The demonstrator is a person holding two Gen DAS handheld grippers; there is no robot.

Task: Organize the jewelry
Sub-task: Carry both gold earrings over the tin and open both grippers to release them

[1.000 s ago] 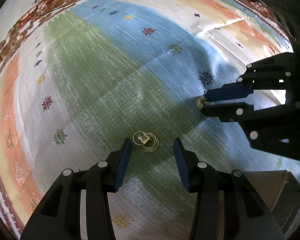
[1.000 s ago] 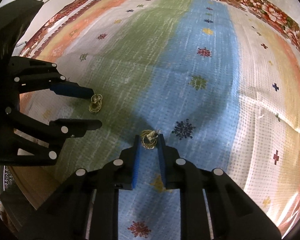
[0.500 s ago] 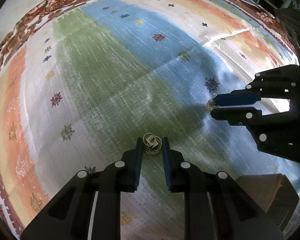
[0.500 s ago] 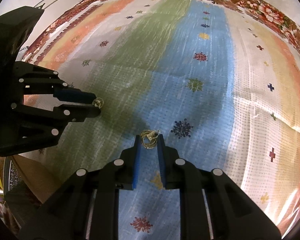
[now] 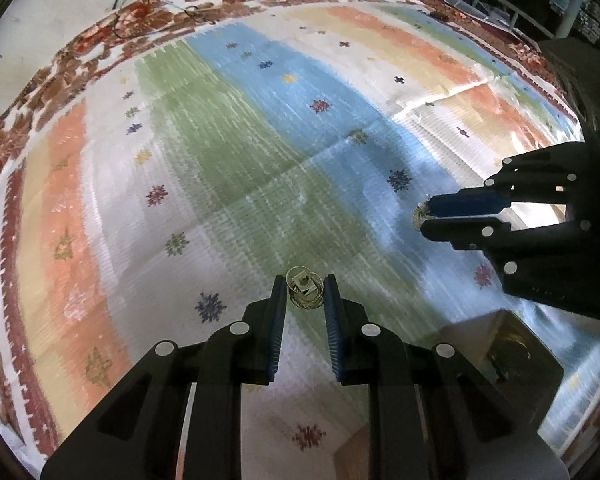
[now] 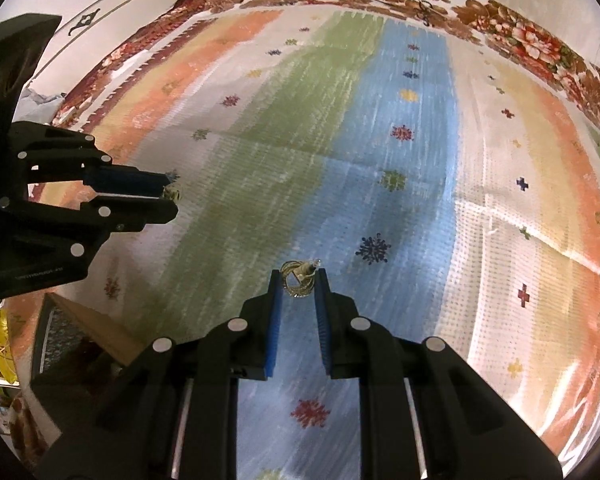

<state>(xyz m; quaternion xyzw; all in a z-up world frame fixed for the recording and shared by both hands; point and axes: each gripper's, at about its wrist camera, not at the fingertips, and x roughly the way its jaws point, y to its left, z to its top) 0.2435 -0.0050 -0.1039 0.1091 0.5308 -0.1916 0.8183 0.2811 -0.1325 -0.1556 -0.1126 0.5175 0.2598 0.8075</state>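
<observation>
Left gripper (image 5: 304,292) is clamped on a bundle of thin gold rings (image 5: 304,290) with a small tag in the middle, pinched right at the fingertips, the rings sticking out a bit past the blue pads (image 5: 278,320). The bundle looks clear of the striped mat (image 5: 228,152) and hangs over the green band.

Right gripper (image 6: 299,282), just as narrow, is clamped on a second bundle of gold rings (image 6: 298,280) with a small stud poking out to the right. It sits over the blue band, also held at the very tips.

Key relation: the open box (image 5: 508,356) sits near, between the two grippers. In the left wrist view it is low right of the fingers and something gold lies inside; in the right wrist view the same box (image 6: 80,320) is low left. So each bundle has to travel inward and toward the near edge to reach it. Both grippers point steeply down and neither is over the box yet. The right one looks a little closer to it, but that's hard to call with the fisheye. The bundles have no real long axis; they're loose hoops in a clump.

Risk: tip-only grips, so a hoop could slip out on the way.
</observation>
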